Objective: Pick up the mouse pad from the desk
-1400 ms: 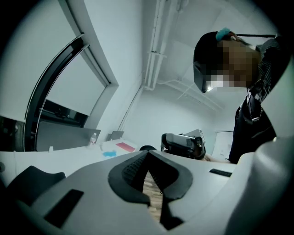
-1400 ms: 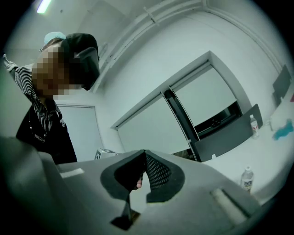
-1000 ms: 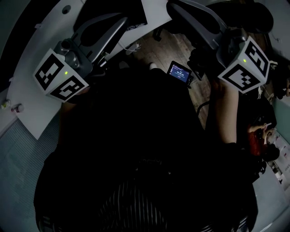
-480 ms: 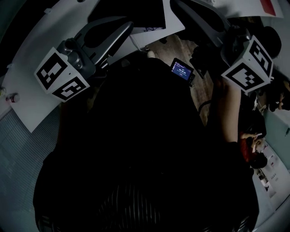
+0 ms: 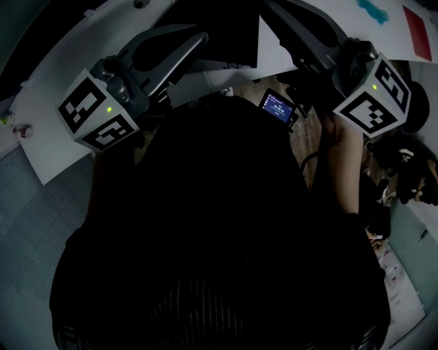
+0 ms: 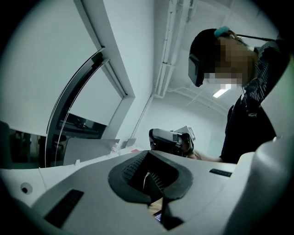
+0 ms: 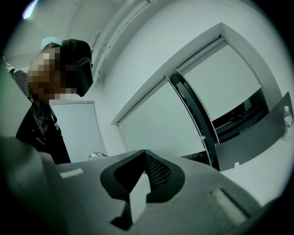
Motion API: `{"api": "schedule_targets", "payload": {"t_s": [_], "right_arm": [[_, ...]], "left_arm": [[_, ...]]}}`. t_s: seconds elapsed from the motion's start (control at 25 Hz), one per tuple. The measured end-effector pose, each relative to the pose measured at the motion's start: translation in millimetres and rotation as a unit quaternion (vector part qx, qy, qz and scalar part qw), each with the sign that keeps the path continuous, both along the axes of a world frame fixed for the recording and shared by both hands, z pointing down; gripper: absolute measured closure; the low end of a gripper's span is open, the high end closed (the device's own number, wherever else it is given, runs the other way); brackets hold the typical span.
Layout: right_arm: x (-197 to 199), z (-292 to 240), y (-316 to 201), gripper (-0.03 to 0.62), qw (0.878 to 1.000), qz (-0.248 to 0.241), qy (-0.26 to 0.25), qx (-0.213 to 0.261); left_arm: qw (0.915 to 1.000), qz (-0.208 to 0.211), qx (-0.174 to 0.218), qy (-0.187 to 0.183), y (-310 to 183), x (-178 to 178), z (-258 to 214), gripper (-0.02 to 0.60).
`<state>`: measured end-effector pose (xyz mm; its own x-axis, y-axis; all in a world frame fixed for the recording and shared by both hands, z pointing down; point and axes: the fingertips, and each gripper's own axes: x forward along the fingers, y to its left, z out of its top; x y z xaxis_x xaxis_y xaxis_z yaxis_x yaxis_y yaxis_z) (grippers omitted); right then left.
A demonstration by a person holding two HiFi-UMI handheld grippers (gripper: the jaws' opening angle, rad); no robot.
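Observation:
In the head view a dark flat sheet (image 5: pixel 226 31), apparently the mouse pad, lies on the white desk (image 5: pixel 48 137) at the top centre. My left gripper (image 5: pixel 198 42) reaches toward its left edge and my right gripper (image 5: pixel 274 8) toward its right side. Whether either touches it I cannot tell. In the left gripper view the left gripper (image 6: pixel 147 153) has its jaw tips together with nothing between them. The right gripper (image 7: pixel 145 152) looks the same in its own view. Both point level at walls and windows, so the pad is hidden in both gripper views.
Small bottles (image 5: pixel 24 130) stand at the desk's left edge. A teal patch (image 5: pixel 375 10) and a red sheet (image 5: pixel 417 24) lie at the top right. A small lit screen (image 5: pixel 277 108) hangs over the wooden floor (image 5: pixel 308 143). My dark torso fills the lower half.
The desk and the dark sheet have slid down and right in the head view, bringing the teal and red items into sight. Both grippers keep their places in the picture, still shut.

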<state>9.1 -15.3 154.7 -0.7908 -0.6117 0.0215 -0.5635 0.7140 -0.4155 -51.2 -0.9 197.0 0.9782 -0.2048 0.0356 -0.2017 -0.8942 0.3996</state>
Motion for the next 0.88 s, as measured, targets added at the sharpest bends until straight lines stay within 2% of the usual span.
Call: {"api": "schedule_targets", "payload": {"t_s": [0.24,0.52,0.88], "right_arm": [[15.3,-1.9,-6.1,0.589,1.0,-0.019,-0.02,-0.007],[32.9,30.0,-6.7,0.589,0.998,-0.044,-0.038,-0.029],[59.6,63.2,-15.2,0.588,0.998,0.017,-0.039,-0.04]], "left_arm": [[0.9995,-0.028,-0.011,-0.011,-2.0,7.0,-3.9,0.575],[0.9966,-0.075,-0.025,-0.023,6.9,11.4,19.0,0.574],[0.9976,-0.043,-0.045,-0.03,-5.2,19.6,50.5,0.574]]}}
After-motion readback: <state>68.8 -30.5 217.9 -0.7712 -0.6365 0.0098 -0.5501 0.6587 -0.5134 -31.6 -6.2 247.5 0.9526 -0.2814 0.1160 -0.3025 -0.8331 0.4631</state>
